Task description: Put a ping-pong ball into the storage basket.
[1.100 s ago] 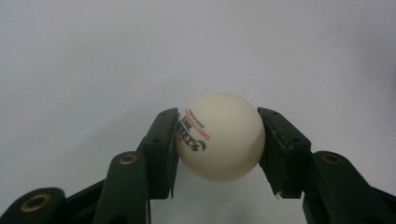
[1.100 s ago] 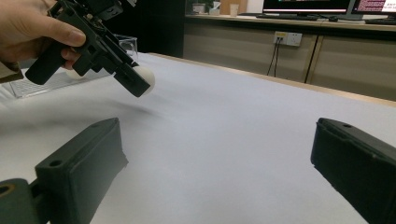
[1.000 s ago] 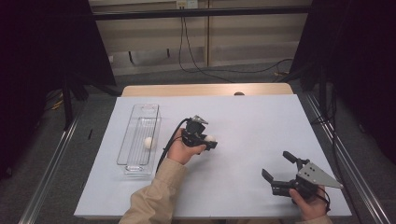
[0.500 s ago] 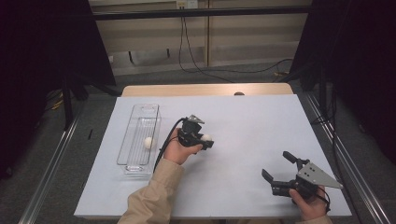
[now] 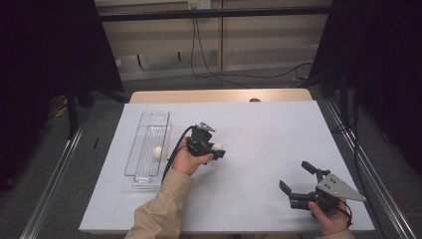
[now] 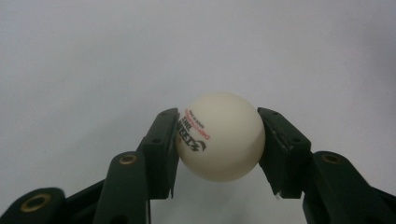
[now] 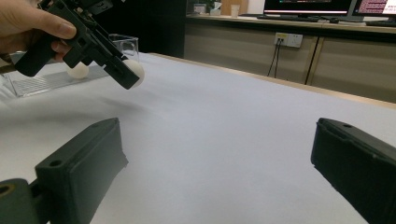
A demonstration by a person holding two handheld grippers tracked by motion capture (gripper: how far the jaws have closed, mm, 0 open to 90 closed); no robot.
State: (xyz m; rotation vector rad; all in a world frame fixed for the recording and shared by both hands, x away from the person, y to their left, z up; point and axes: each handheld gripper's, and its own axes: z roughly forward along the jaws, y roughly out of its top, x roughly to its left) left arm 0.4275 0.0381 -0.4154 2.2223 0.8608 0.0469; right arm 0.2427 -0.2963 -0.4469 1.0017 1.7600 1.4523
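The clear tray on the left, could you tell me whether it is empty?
Not empty: one white ball lies inside the clear tray.

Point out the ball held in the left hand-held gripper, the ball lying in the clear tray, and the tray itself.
held ball (image 6: 219,136), left gripper view, middle of its front face.
ball in the tray (image 5: 158,152), high view, its top.
clear tray (image 5: 155,115), high view, far end wall.

Two white balls (image 5: 217,147) (image 5: 158,152) are on view: one between a gripper's jaws, one inside the tray. There is one clear tray (image 5: 141,175), one desk (image 5: 278,129), and two grippers, left gripper (image 5: 219,152) and right gripper (image 5: 297,177).
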